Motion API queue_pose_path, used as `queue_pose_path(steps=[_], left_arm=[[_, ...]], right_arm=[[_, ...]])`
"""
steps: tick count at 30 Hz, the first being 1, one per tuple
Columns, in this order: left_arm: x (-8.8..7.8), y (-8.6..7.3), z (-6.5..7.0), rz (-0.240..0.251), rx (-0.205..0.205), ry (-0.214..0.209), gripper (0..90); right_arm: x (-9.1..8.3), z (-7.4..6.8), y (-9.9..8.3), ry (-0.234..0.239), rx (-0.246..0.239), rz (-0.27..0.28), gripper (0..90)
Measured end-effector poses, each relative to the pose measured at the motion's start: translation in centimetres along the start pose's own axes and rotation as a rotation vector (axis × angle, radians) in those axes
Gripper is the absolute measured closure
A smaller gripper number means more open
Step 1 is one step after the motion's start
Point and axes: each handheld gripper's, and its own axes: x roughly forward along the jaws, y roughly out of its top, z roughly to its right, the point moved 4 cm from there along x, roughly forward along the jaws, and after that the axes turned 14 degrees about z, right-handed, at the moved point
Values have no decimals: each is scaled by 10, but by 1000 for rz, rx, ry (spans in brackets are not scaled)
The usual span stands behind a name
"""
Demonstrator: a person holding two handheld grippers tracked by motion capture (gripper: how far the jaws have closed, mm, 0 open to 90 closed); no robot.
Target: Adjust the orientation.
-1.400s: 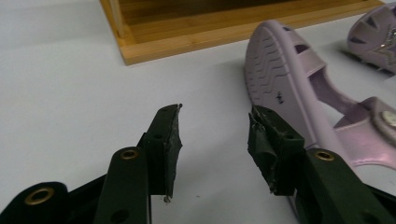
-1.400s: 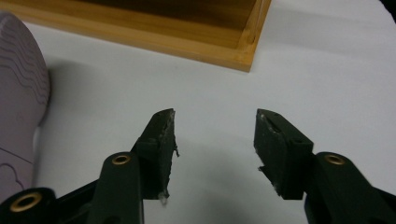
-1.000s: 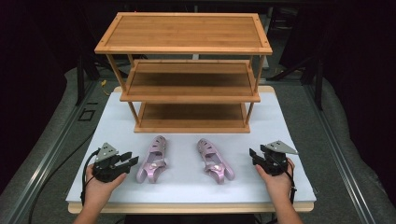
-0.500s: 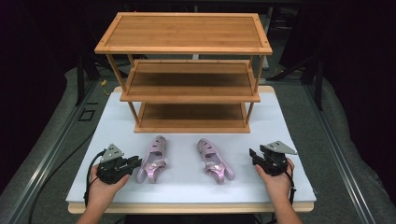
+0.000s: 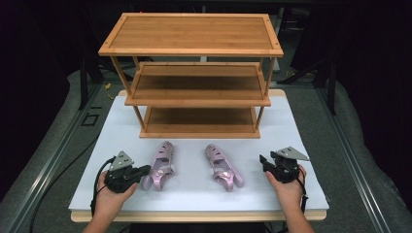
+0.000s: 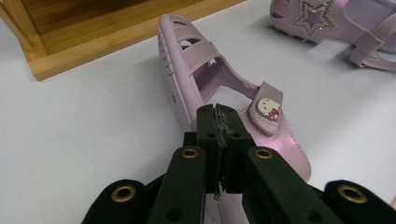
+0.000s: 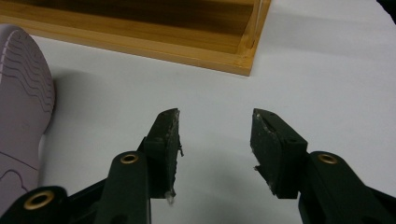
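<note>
Two lilac child's sandals lie on the white table top in front of a wooden shelf. My left gripper (image 5: 145, 170) sits at the heel side of the left sandal (image 5: 161, 166). In the left gripper view its jaws have just been closing and now meet pad to pad (image 6: 217, 116), right against the sandal's (image 6: 205, 70) side rim, with nothing seen between them. My right gripper (image 5: 265, 163) rests to the right of the right sandal (image 5: 223, 168). Its jaws stand open (image 7: 215, 128) over bare table, with that sandal's sole (image 7: 21, 93) to their left.
The three-tier wooden shelf (image 5: 194, 48) stands at the back of the white table top (image 5: 194, 196), all tiers bare. Its bottom tier's edge (image 7: 187, 46) lies just beyond the sandals. A person's hands hold both grippers near the front edge.
The left gripper's jaws have closed and it has edged slightly right, up to the left sandal. The right gripper has stayed where it was.
</note>
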Motion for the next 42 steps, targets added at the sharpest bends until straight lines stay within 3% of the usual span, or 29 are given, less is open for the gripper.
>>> queue_pose_path(steps=[13, 19, 22, 29, 34, 38, 40, 42], left_arm=[[-5, -8, -21, -3, -30, 73, 885], [-5, -20, -40, -31, -83, 119, 892], [-3, -26, -49, -44, -129, 122, 892], [-3, -37, -65, -99, -170, 175, 853], [-13, -26, -71, -58, -203, 208, 725], [-22, -10, -70, -59, -227, 183, 570], [-24, -1, -70, -53, -252, 173, 533], [-24, 8, -68, -74, -247, 150, 509]], right_arm=[[-1, 2, 0, 7, 11, 3, 522], [0, 1, 0, 12, 10, -1, 523], [0, 1, 0, 10, 9, -1, 523], [0, 1, 0, 10, 15, 0, 523], [-1, 2, 0, 7, 25, 1, 522], [-1, 3, 0, 0, 28, 0, 521], [-1, 3, 0, 0, 32, 2, 520], [0, 3, -1, -2, 32, -1, 518]])
